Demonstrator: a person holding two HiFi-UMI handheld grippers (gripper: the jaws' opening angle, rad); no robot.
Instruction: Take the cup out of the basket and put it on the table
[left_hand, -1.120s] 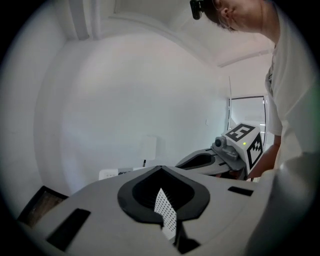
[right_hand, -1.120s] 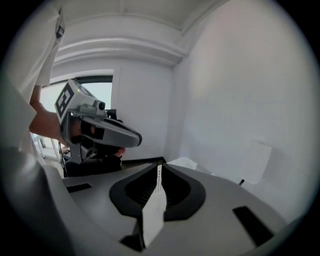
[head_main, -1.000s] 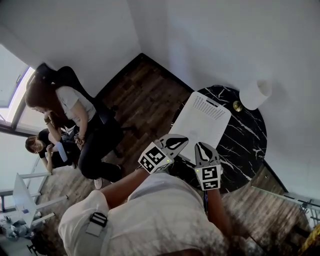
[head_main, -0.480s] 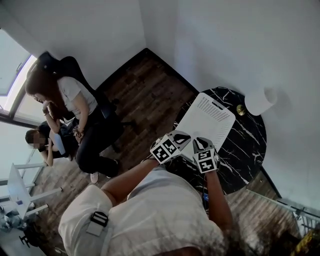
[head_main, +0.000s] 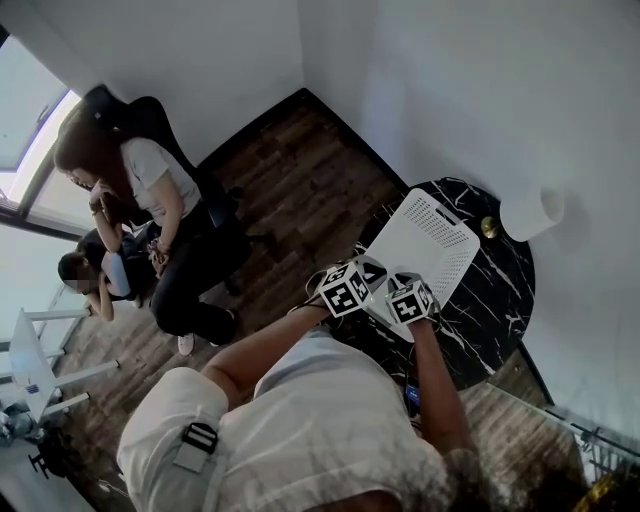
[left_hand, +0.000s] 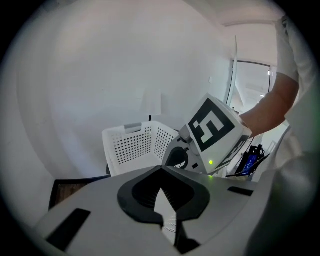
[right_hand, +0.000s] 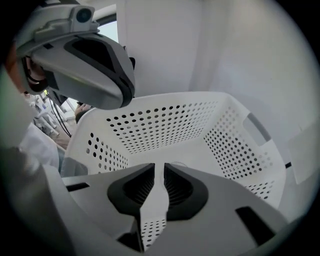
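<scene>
1. The left gripper (left_hand: 161, 172) has its pad tips pressed together with nothing between them. It hangs just short of the basket (right_hand: 165, 125), beside the basket's near corner.
2. The right gripper (right_hand: 159, 172) stands over the basket's near rim and looks down into it. Only a thin slit parts its jaws, and nothing is in that slit.
3. A faint curved edge (right_hand: 175, 164) shows on the basket's floor just past the right jaws. I cannot tell whether it is the cup, and no other view shows the cup plainly.
4. The basket is white and perforated, and it rests on a round black marble table (head_main: 495, 300).
5. A white cylinder (head_main: 532, 212) stands beyond the basket's far corner.
6. White walls (head_main: 480, 90) rise behind the basket. Dark wood floor (head_main: 290, 190) lies to its left, where two people (head_main: 150, 210) sit well away from it.
</scene>
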